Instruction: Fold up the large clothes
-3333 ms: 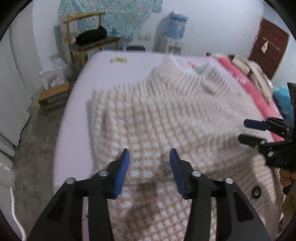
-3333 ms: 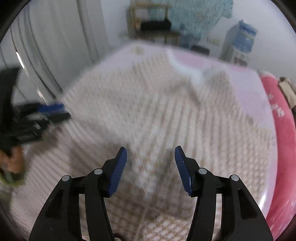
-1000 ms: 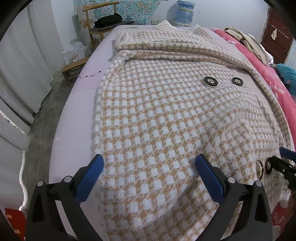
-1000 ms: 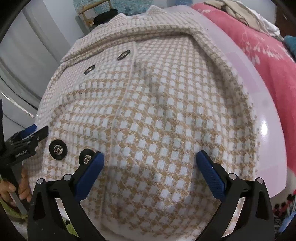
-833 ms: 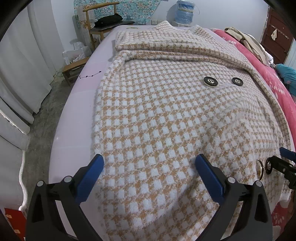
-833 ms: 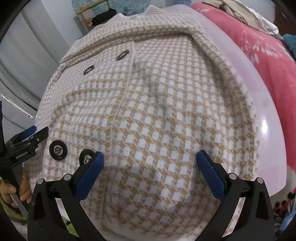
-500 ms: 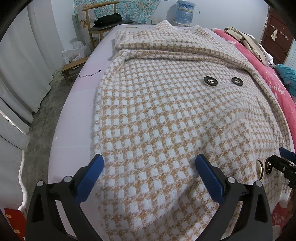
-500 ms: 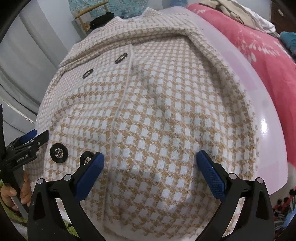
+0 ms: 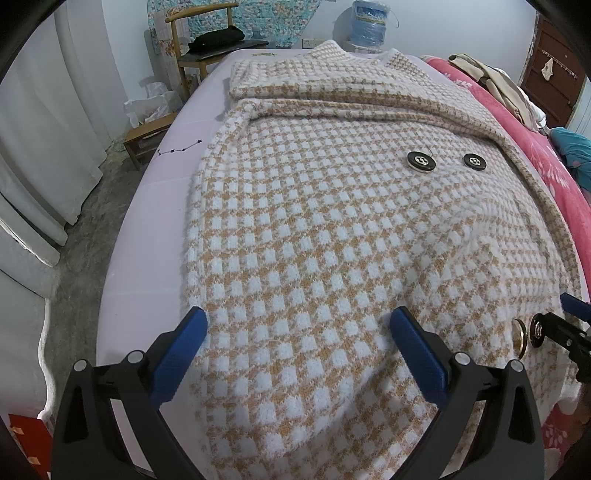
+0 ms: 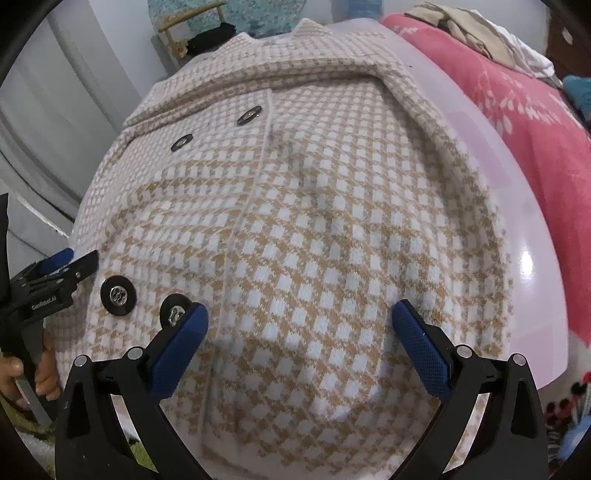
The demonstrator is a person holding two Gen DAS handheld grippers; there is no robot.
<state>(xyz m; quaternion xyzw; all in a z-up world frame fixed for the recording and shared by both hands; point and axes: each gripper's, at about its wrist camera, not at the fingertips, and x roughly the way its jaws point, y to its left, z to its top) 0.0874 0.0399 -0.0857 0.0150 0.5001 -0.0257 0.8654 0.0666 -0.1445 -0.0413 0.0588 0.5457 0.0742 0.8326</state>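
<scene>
A tan-and-white checked coat (image 9: 332, 229) lay spread flat, front up, across a pale lilac sheet (image 9: 155, 206) on a bed, its collar toward the far wall. The left gripper (image 9: 297, 347) and right gripper (image 10: 300, 343) hovered over the coat's near hem, each with its blue fingers spread wide and holding nothing. A pink floral blanket (image 10: 535, 122) ran along the bed's right side. Beyond stood a wooden chair (image 9: 199, 44), a water dispenser bottle (image 9: 369, 20), pale curtains (image 9: 44, 122) and a grey concrete floor (image 9: 81, 251).
</scene>
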